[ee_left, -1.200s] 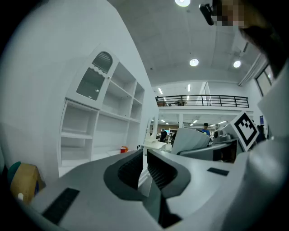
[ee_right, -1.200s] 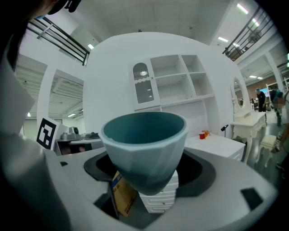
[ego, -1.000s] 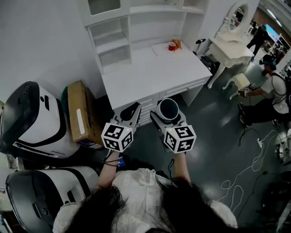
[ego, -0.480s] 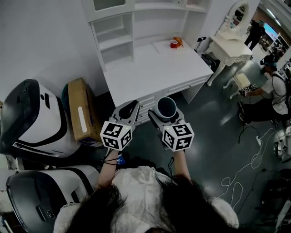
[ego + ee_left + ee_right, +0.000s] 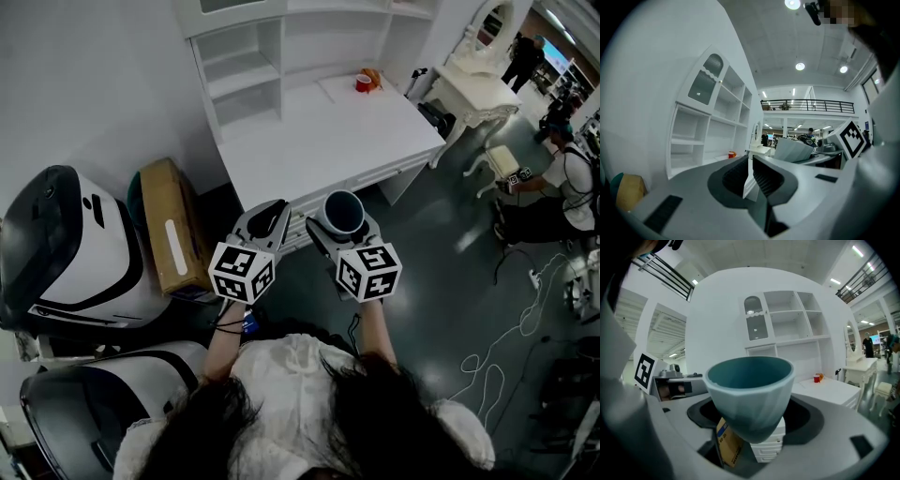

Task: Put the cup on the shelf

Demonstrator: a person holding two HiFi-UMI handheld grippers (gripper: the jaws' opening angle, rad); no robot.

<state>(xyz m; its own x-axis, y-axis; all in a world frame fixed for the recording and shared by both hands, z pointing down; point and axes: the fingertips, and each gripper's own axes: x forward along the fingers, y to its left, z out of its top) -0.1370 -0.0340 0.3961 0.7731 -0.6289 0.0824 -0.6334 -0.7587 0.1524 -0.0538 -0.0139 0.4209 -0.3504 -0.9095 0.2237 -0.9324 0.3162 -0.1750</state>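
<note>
White desk (image 5: 328, 141) and shelf (image 5: 239, 80) back the scene. Off the desk's near edge, the teal cup (image 5: 749, 394) sits upright in mid-air, pinched at its narrow lower body by the right gripper (image 5: 345, 228). It looks like glazed ceramic: stiff, smooth, fairly weighty and breakable. Because the walls taper, a firm hold low down, kept level, seems wisest. At 9 o'clock of the cup, the left gripper (image 5: 265, 220) hangs empty, its jaws nearly pressed together. The open shelf bays lie toward 11 o'clock, well apart from the cup.
</note>
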